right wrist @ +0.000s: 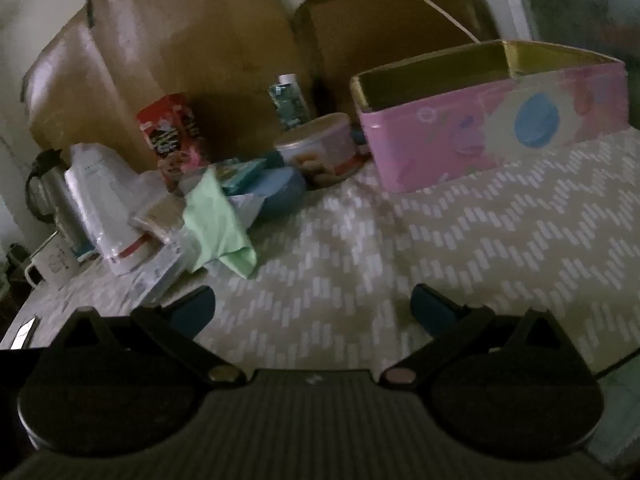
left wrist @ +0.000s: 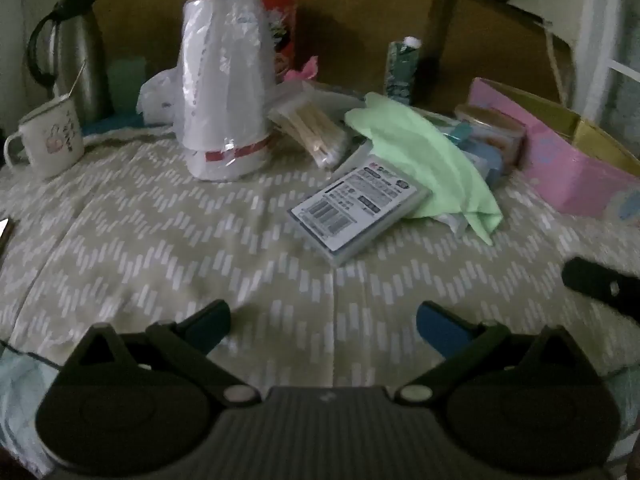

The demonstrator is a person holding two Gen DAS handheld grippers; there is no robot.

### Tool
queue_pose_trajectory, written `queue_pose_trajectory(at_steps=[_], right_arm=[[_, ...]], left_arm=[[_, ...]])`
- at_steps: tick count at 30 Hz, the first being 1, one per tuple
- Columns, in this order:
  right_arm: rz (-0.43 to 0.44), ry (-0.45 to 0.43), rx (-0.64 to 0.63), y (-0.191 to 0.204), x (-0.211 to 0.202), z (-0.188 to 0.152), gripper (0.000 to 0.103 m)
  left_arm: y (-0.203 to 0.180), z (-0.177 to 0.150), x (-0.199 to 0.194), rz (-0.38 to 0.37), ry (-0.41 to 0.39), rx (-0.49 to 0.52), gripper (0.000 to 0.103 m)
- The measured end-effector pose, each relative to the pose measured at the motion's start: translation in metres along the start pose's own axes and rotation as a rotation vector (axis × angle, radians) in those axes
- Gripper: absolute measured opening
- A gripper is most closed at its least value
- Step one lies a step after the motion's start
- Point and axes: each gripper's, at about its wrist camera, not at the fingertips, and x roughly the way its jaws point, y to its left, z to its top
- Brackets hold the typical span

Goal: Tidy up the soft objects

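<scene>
Both the left gripper (left wrist: 323,316) and right gripper (right wrist: 312,304) hover spread wide and empty, likely readying for the green cloth (left wrist: 428,152) heaped beyond, near the open pink tin (right wrist: 480,136).

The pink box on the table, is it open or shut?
Open: the pink box has no lid on, and its gold inner walls show from above.

Both views are dim and slightly soft, with daylight entering from the window (left wrist: 616,40) at the upper right. The plastic-wrapped cup stack (left wrist: 224,80) catches pale glare, and the thermos (left wrist: 76,52) sits in shadow. Fisheye bending curves the tablecloth (right wrist: 440,240) (corners go black), and the right view is blurrier.
</scene>
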Motion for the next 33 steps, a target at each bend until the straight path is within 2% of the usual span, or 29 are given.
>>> queue_pose_trajectory(at_steps=[4,7,11,13,19,22,24,26,29,31,33], right_arm=[[0.039,-0.022,-0.073,0.012,-0.001,0.001,0.102],[0.099,-0.021,-0.145,0.027,0.001,0.003,0.09],[0.187,0.024,-0.242,0.049,0.015,0.007,0.075],[0.218,0.03,-0.275,0.059,0.021,0.012,0.068],[0.289,0.055,-0.298,0.08,0.055,0.041,0.063],[0.296,0.088,-0.299,0.089,0.076,0.048,0.058],[0.284,0.13,-0.291,0.092,0.092,0.049,0.058],[0.289,0.181,-0.269,0.088,0.1,0.046,0.053],[0.344,0.224,-0.293,0.089,0.089,0.038,0.051],[0.416,0.264,-0.3,0.087,0.075,0.027,0.051],[0.479,0.258,-0.346,0.086,0.059,0.019,0.052]], left_arm=[[0.009,-0.007,-0.007,-0.02,-0.031,0.009,0.103],[0.031,-0.003,-0.009,-0.037,-0.046,-0.055,0.103],[0.066,0.007,-0.009,-0.037,-0.066,-0.146,0.103],[0.084,0.011,-0.008,-0.07,-0.062,-0.192,0.102],[0.123,0.024,-0.004,-0.226,-0.073,-0.346,0.096],[0.123,0.026,0.002,-0.3,-0.06,-0.363,0.091],[0.119,0.027,0.011,-0.336,-0.036,-0.359,0.086],[0.114,0.026,0.016,-0.353,-0.02,-0.35,0.082],[0.111,0.026,0.021,-0.381,-0.011,-0.34,0.077],[0.114,0.025,0.021,-0.399,-0.015,-0.341,0.077],[0.115,0.027,0.025,-0.42,-0.01,-0.35,0.077]])
